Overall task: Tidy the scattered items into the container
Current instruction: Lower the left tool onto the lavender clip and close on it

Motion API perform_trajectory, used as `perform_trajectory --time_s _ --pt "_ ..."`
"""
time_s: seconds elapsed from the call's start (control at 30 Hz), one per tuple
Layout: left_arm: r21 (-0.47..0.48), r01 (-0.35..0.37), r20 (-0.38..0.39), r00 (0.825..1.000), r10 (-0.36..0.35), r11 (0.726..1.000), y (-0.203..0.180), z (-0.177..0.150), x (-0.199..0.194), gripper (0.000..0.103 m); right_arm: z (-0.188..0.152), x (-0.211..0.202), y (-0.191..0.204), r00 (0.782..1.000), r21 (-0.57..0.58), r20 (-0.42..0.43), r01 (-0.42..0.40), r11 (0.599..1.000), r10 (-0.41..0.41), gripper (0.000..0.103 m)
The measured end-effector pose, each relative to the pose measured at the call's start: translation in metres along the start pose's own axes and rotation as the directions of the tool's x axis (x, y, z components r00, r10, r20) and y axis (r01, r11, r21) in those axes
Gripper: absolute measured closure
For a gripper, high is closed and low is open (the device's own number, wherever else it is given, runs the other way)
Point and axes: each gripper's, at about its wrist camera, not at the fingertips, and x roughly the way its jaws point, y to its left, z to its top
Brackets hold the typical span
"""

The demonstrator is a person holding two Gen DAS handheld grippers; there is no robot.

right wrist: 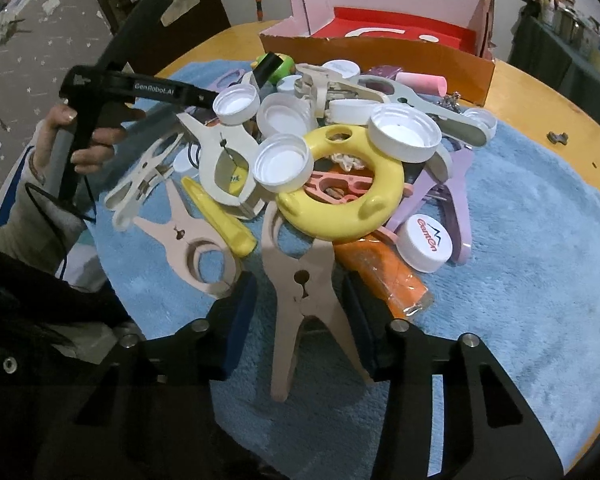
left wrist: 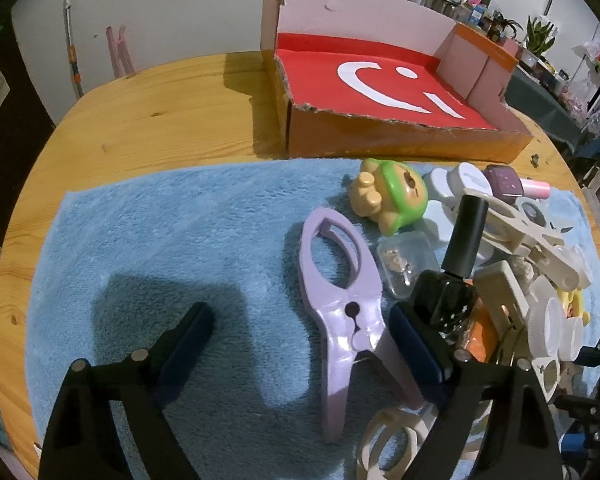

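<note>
Beside pink clip (right wrist: pixel 295 280): orange packet (right wrist: pixel 384 276), yellow ring (right wrist: pixel 340 184).

My views are evenly lit indoors, from above. Left gripper (left wrist: pixel 300 340) throws a soft dark shadow on the blue towel (left wrist: pixel 179 220) beneath it. Fisheye bends edges; corners vignette black. Focus sharp.

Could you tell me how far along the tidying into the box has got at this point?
Nothing looks done: the cardboard box shows only its bare red floor. In hand: the right gripper straddles a beige clip, its pads not visibly pressing; the left gripper stands open around a purple clip. Left: the whole pile on the blue towel, including white caps and a yellow ring.
</note>
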Motion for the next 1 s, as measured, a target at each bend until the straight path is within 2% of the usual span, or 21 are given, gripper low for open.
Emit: perform_trajectory --time_s 0.33,0.5,0.77,1.0 --pt "0.023 -0.020 0.018 1.000 0.020 1.000 -0.004 -0.005 -0.002 0.014 -0.004 0.003 0.008 0.999 -0.045 -0.011 0.051 0.998 -0.052 0.060" --pt "0.031 -0.029 0.031 0.999 0.028 0.999 -0.006 -0.006 -0.002 0.016 -0.005 0.003 0.007 0.999 -0.041 -0.009 0.047 0.998 -0.048 0.060" --pt "0.059 -0.007 0.038 0.999 0.005 0.998 -0.014 -0.007 -0.006 0.034 -0.004 0.002 0.007 0.999 -0.044 -0.006 0.052 0.998 -0.053 0.060" --pt "0.054 0.029 0.036 0.999 -0.031 0.998 -0.011 -0.007 -0.005 0.035 -0.003 0.002 0.007 0.999 -0.044 -0.005 0.050 0.998 -0.050 0.060"
